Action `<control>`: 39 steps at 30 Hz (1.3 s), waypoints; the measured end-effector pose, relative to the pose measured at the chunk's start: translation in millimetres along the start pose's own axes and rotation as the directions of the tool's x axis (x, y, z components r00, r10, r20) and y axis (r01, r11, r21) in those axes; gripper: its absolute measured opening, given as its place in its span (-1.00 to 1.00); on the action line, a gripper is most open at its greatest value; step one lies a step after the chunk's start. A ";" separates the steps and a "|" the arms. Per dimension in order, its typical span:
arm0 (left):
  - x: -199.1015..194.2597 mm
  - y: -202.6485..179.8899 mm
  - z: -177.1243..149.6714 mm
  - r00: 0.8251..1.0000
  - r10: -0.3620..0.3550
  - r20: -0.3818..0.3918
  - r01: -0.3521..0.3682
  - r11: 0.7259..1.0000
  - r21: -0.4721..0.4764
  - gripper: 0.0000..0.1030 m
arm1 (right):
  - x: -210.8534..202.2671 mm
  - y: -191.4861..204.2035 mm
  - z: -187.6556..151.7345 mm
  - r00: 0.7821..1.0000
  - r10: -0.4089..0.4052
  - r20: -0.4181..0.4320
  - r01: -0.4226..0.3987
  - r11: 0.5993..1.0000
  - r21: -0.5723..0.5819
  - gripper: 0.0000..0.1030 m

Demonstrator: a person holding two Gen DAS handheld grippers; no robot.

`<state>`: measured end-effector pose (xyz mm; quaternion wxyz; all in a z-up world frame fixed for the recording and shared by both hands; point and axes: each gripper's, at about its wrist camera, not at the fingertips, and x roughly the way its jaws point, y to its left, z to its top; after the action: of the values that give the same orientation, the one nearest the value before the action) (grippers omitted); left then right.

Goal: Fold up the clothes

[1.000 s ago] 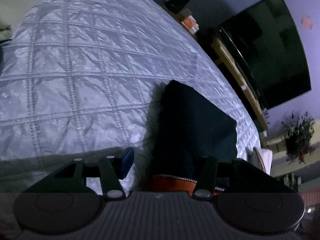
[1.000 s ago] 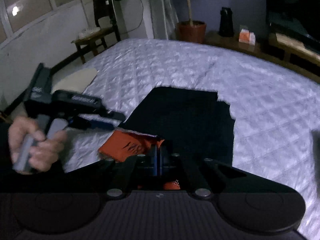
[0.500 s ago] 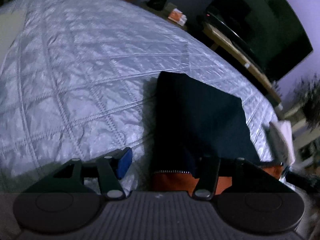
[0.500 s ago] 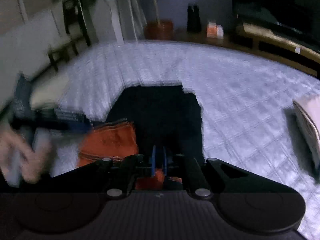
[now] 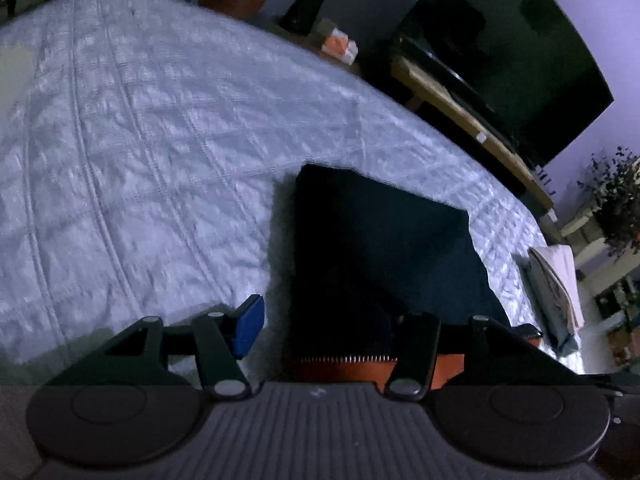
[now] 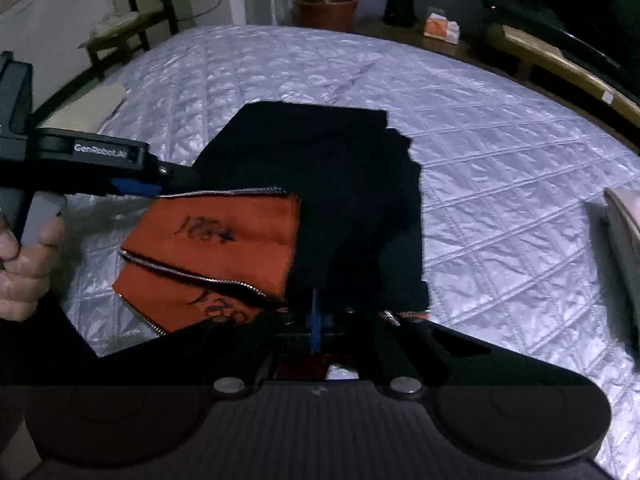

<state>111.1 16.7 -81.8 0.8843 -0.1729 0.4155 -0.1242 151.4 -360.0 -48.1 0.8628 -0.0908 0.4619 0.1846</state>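
A dark navy jacket (image 6: 332, 184) with orange lining (image 6: 224, 240) and a metal zipper lies on the quilted silver bedspread (image 6: 500, 184). It also shows in the left wrist view (image 5: 380, 248). My right gripper (image 6: 316, 320) is shut on the jacket's near edge. My left gripper (image 5: 332, 328) is open, its jaws spread over the jacket's orange zipper hem (image 5: 344, 368); its blue left pad (image 5: 248, 328) is over the bedspread (image 5: 140, 160). In the right wrist view the left gripper (image 6: 152, 184) sits at the orange flap's far corner.
A folded pile of pale clothes (image 5: 556, 292) lies on the bed's right side, also at the right edge of the right wrist view (image 6: 624, 248). A TV (image 5: 500, 60) on a wooden bench, a plant pot (image 6: 326, 10) and a chair (image 6: 132, 28) stand beyond the bed.
Both views swung and steadied. The jacket's orange lining flap is now lifted higher and spread wider by the left gripper. The right gripper stays clamped on the near edge.
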 end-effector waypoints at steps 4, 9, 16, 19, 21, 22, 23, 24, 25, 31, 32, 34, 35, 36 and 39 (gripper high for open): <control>-7.1 -10.7 -0.7 0.999 0.010 0.041 -0.013 0.997 0.073 0.02 | 3.7 -8.9 0.7 0.999 0.026 -0.026 -0.025 0.999 0.042 -0.91; -5.7 -36.6 -14.1 0.999 0.021 0.042 -0.031 0.965 0.259 0.07 | -2.9 -64.8 -4.0 0.983 0.172 0.059 -0.182 0.923 0.339 0.45; 13.8 -50.2 -25.1 1.000 0.026 -0.012 -0.020 0.942 0.335 0.32 | 43.6 -138.0 -12.6 0.942 0.328 0.075 -0.316 0.787 0.530 0.60; 16.0 -54.5 -28.4 0.999 0.033 -0.004 -0.029 0.936 0.350 0.35 | 62.7 -148.5 -16.9 0.908 0.413 0.070 -0.377 0.733 0.567 0.61; 17.5 -56.5 -29.6 0.999 0.035 0.000 -0.033 0.935 0.354 0.38 | 68.3 -144.5 -12.8 0.877 0.476 0.070 -0.431 0.713 0.554 0.57; 18.1 -57.1 -29.6 0.999 0.035 0.001 -0.033 0.935 0.354 0.39 | 70.6 -141.0 -10.3 0.868 0.491 0.070 -0.446 0.711 0.543 0.57; 18.8 -57.2 -29.6 0.999 0.035 0.001 -0.033 0.934 0.355 0.41 | 72.4 -136.9 -7.8 0.863 0.500 0.071 -0.457 0.714 0.531 0.58; 19.4 -57.4 -29.6 0.999 0.035 0.001 -0.033 0.934 0.356 0.41 | 74.3 -132.8 -5.3 0.858 0.508 0.072 -0.467 0.716 0.519 0.58; 19.9 -58.9 -30.0 0.999 0.036 0.003 -0.034 0.933 0.359 0.41 | 77.2 -131.2 -2.5 0.853 0.516 0.078 -0.476 0.709 0.520 0.58; 20.1 -58.4 -32.8 0.999 0.034 0.004 -0.033 0.925 0.377 0.44 | 101.4 -121.8 19.2 0.809 0.583 0.082 -0.542 0.682 0.491 0.57; 20.4 -57.6 -32.9 0.999 0.034 0.004 -0.033 0.925 0.378 0.44 | 103.8 -119.6 23.0 0.791 0.607 0.080 -0.566 0.675 0.473 0.57; 21.4 -58.6 -33.7 0.999 0.037 0.004 -0.036 0.922 0.385 0.44 | 107.8 -115.1 30.3 0.755 0.653 0.067 -0.612 0.663 0.432 0.57; 21.5 -58.8 -34.4 0.999 0.037 0.006 -0.037 0.920 0.390 0.45 | 110.4 -112.5 34.0 0.755 0.655 0.037 -0.610 0.680 0.407 0.50; 21.4 -59.1 -34.9 0.999 0.038 0.007 -0.038 0.918 0.394 0.45 | 113.1 -110.5 38.3 0.764 0.645 0.001 -0.597 0.707 0.379 0.44; 21.5 -58.4 -35.2 0.999 0.036 0.010 -0.037 0.918 0.394 0.46 | 118.7 -112.9 47.7 0.763 0.647 -0.010 -0.596 0.708 0.379 0.37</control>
<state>92.7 -51.3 -93.8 0.9037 0.0162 0.3842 -0.1886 293.2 -419.9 -121.7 0.7161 0.2138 0.5509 0.3715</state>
